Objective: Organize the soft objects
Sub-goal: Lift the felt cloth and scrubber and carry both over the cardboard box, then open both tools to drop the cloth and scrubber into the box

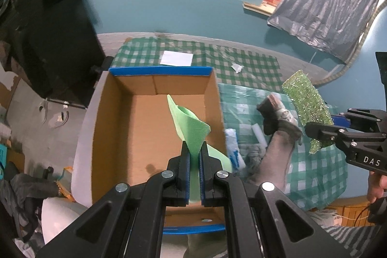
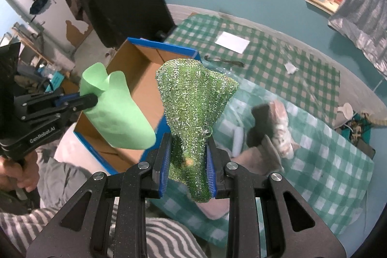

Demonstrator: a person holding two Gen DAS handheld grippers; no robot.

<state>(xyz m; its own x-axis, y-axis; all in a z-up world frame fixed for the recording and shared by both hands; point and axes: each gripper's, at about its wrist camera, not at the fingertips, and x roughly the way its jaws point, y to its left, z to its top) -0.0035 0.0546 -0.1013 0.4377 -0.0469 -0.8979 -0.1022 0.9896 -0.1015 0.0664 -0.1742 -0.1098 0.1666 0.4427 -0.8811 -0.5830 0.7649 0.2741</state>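
While the left gripper [image 1: 193, 156] pinched a smooth light-green foam sheet [image 1: 191, 122] between its blue-padded fingers [image 1: 185, 175], that sheet hung curled over the open brown cardboard box with blue-taped edges [image 1: 159, 70], its upper end above the bare box floor. Seen from the right wrist, the same gripper [image 2: 93, 100] held the sheet [image 2: 116, 115] in front of the box [image 2: 145, 79], above its near wall. The right gripper [image 2: 189, 158] was clamped on a glittery green mesh scrubbing cloth [image 2: 193, 103], which fanned upward from the jaws and drooped below them. From the left wrist, that gripper [image 1: 312, 131] and its sparkling cloth [image 1: 307, 98] stood to the right of the box, over a green-and-white checked cloth [image 1: 319, 168] spread on the bed. Beside the box on the checked cloth lay a crumpled grey-and-pink garment pile with a dark block [image 2: 271, 129] and a white roll [image 2: 238, 139]. Farther back, a white paper sheet [image 1: 176, 58] rested flat on a darker checked cloth [image 1: 254, 64], just behind the box's far wall. Both held items were well apart from each other.
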